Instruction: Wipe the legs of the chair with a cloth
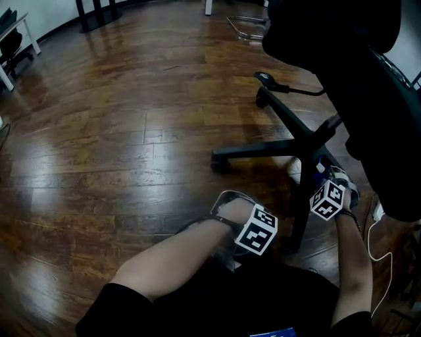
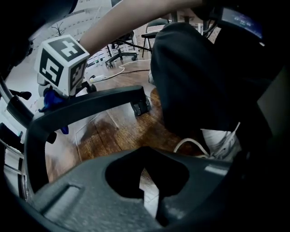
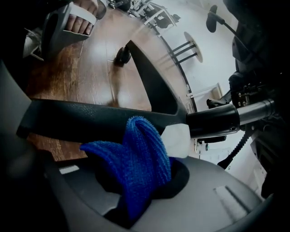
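A black office chair [image 1: 355,72] stands on a star base. My right gripper [image 3: 140,181] is shut on a bunched blue cloth [image 3: 136,154]. The cloth rests against a black chair leg [image 3: 86,120] close to the central column [image 3: 226,118]. In the head view that gripper's marker cube [image 1: 327,199] sits beside the leg [image 1: 300,207] that runs toward me. My left gripper [image 2: 146,183] is shut with nothing between its jaws, and its cube [image 1: 257,230] hangs over my thigh. Its view shows the same leg [image 2: 90,103], its caster [image 2: 141,107] and the blue cloth [image 2: 51,100].
Other base legs [image 1: 253,151] spread over the wooden floor [image 1: 118,131]. My dark trouser leg [image 2: 195,77] and a white shoe [image 2: 223,143] lie close to the caster. A white cable [image 1: 376,247] trails at the right. Table legs [image 1: 95,13] stand at the back.
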The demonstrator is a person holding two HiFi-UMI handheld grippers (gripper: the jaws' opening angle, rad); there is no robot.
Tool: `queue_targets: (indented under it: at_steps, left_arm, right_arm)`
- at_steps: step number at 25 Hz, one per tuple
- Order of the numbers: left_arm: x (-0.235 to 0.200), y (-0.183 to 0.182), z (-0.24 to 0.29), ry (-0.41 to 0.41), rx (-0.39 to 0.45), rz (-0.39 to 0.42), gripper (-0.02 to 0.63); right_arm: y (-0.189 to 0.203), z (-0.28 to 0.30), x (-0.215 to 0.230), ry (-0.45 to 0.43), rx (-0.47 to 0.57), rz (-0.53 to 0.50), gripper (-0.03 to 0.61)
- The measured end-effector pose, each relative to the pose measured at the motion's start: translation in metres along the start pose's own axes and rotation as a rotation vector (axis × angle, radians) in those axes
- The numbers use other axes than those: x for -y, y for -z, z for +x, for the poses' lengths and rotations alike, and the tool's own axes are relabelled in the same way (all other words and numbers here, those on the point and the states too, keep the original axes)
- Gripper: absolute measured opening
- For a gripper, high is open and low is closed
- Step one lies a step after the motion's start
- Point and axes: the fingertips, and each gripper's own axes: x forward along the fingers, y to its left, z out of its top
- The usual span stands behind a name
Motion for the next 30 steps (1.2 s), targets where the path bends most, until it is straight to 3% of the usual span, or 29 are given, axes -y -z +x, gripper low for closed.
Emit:
queue_targets:
  at_steps: [5,10,15,22,27,30]
  left_arm:
    - [0.004,0.010,0.004,0.006,-0.052,0.005,0.002]
    - [0.011,0.019,0.005,0.010,-0.126,0.024,0.002]
    - [0.012,0.021,-0.003,-0.005,-0.159,0.021,0.002]
    - [0.009,0.015,-0.004,-0.004,-0.138,0.023,0.002]
    - [0.005,0.013,0.002,0.015,-0.091,0.015,0.002]
    - [0.002,0.005,0.000,0.014,-0.033,-0.003,0.002]
  right_arm:
    - [-0.004,-0.030,-0.057,-0.070,0.029,-0.104,0.080]
    - [-0.006,-0.088,-0.152,-0.252,0.108,-0.210,0.080]
    - [-0.006,-0.130,-0.205,-0.334,0.144,-0.216,0.080]
    - [-0.001,-0.099,-0.169,-0.275,0.116,-0.220,0.080]
    - [0.001,-0.045,-0.088,-0.135,0.057,-0.135,0.080]
    - [0.003,-0.020,-0.034,-0.037,0.020,-0.029,0.081]
